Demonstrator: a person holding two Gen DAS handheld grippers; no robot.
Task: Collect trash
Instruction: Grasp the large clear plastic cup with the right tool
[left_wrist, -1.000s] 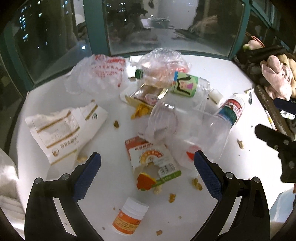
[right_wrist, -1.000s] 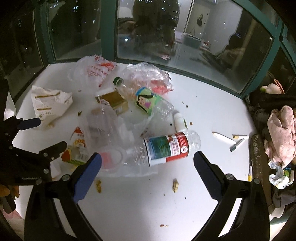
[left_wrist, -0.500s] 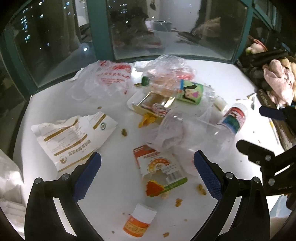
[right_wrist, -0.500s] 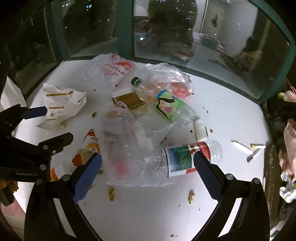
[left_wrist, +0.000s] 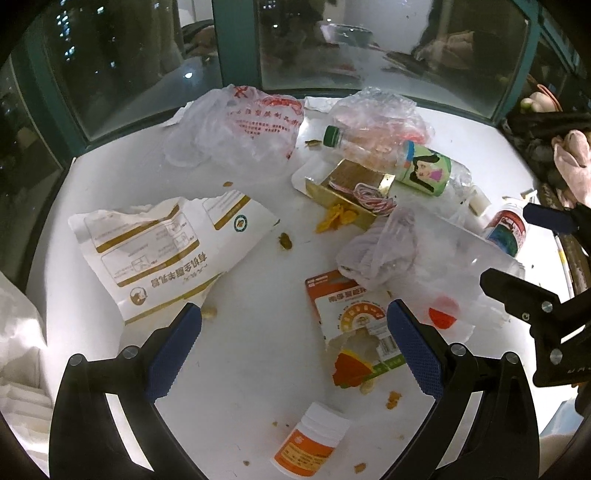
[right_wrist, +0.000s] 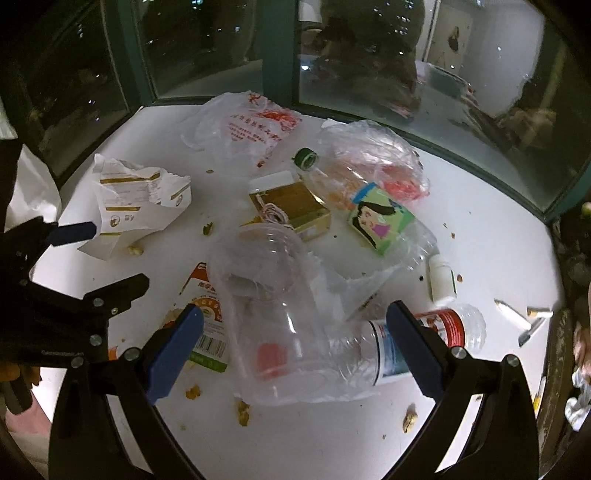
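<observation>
Nothing has been collected as far as I can judge: both pairs of tongs are spread apart and empty, and every piece of litter lies on the round white bench (left_wrist: 110, 177).

Largest first, the torn white paper bag with gold print (left_wrist: 162, 251) lies ahead of my left tongs (left_wrist: 293, 347), off their left tip. Beyond it, far ahead, sits the crumpled white plastic bag with red lettering (left_wrist: 251, 129). My right tongs (right_wrist: 295, 345) hover over the clear plastic cup in its thin film bag (right_wrist: 273, 306), which lies between their tips; a clear water bottle with a red and blue label (right_wrist: 417, 343) lies just behind their right tip. Further ahead are the clear bottle with a green cartoon label (right_wrist: 380, 218) and the open gold cardboard box (right_wrist: 291, 206).

Smaller things: the torn orange and white carton (left_wrist: 351, 314) sits against the left tongs' right tip, and the small white pill bottle with an orange label (left_wrist: 314, 439) lies below and between the left tongs' arms. Crumbs and nut shells are scattered all round.

I see no bin in either view, so I judge the whole job remains, the cup likely first.
</observation>
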